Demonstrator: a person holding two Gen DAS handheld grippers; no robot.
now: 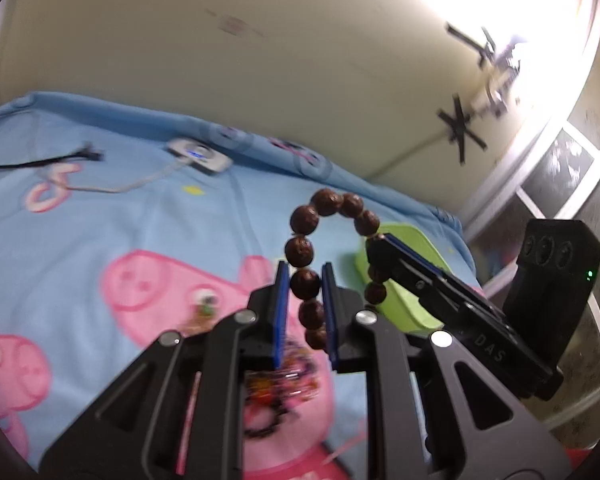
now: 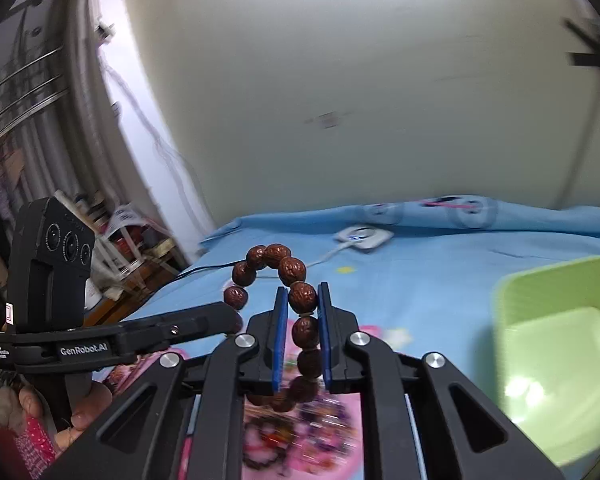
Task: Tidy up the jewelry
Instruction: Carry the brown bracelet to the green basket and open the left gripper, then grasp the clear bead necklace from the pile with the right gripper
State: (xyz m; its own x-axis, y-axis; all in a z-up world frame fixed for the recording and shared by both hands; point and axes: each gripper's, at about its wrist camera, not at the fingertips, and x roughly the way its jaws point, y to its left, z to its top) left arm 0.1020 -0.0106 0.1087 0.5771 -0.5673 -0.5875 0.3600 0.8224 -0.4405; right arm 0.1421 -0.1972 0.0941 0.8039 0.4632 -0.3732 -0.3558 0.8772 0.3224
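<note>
Bracelet [image 1: 324,256]: brown beads, lifted above the sheet [image 1: 120,216], strung between both grippers.
Left gripper [image 1: 305,280]: pads clamp one side.
Right gripper [image 2: 302,298]: pads clamp the other.
Bin [image 2: 560,344]: green, right.

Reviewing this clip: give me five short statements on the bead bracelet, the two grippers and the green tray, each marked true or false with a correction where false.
1. Both grippers hold the brown bead bracelet at once. True: the left gripper and the right gripper each have jaws closed on a bead.
2. The bracelet lies flat on the bedsheet. False: it is lifted above the sheet, held between the two grippers.
3. The green tray already holds the bracelet. False: no bracelet lies in it.
4. The bedsheet is blue with pink cartoon pigs. True.
5. The beads are white pearls. False: they are dark brown and rough-textured.
</note>
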